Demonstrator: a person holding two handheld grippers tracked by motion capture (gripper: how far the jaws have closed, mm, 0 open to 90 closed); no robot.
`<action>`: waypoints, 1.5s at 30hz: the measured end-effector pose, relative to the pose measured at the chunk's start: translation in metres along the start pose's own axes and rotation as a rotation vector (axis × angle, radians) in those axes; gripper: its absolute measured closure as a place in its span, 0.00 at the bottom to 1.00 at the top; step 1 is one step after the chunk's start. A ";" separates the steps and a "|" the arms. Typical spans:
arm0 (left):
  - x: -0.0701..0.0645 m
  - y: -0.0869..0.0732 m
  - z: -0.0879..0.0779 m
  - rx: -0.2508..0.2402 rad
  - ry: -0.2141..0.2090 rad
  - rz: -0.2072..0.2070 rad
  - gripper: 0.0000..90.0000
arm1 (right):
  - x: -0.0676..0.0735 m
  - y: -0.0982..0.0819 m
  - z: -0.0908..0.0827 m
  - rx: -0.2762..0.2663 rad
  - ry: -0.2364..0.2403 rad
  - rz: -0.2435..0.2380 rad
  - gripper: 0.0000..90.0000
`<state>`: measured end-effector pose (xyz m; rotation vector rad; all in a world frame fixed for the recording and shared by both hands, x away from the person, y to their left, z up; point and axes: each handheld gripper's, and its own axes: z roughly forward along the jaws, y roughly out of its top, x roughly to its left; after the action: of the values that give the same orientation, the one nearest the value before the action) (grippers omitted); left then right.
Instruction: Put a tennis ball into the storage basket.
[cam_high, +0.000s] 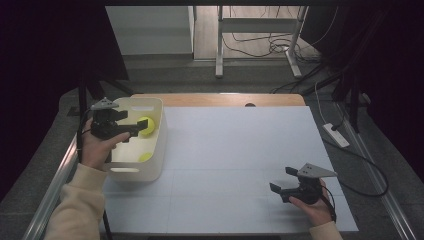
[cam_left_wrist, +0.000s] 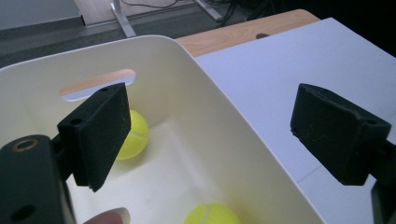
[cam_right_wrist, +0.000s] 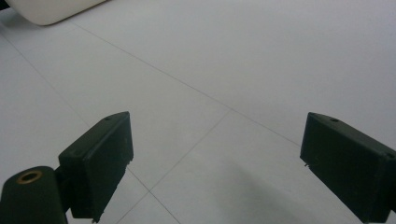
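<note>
Dim room, lit tabletop; pics soft and a bit noisy.

High view: light falls from above/front onto the white table cover (cam_high: 240, 165), which is evenly bright w/o hard glare; surroundings at both sides go near black, floor behind is mid-grey. Low res, edges soft, slight purple noise in the dark areas. Left gripper view: white bin (cam_left_wrist: 196, 116) reads creamy, soft shade inside its walls, tennis balls (cam_left_wrist: 133, 135) vivid but slightly fuzzy; close black jaws lack detail and a fingertip at the bottom edge is blurred. Right gripper view: flat grey-white cast, faint soft shadow on the cover betw. the jaws, lines mildly bent twd edges.
</note>
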<state>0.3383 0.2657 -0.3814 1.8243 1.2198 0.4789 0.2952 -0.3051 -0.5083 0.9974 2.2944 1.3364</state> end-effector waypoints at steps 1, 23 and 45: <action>-0.002 -0.001 -0.001 -0.006 -0.011 -0.002 0.15 | 0.000 0.000 0.000 0.000 0.001 0.000 0.10; -0.034 -0.030 -0.009 -0.057 -0.124 0.045 0.15 | 0.000 0.000 0.000 0.000 -0.002 -0.003 0.10; -0.082 -0.058 -0.001 -0.083 -0.265 0.148 0.15 | 0.001 0.002 0.002 0.005 0.000 -0.010 0.10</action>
<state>0.2687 0.2023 -0.4167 1.8475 0.8781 0.3501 0.2960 -0.3024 -0.5079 0.9861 2.3005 1.3275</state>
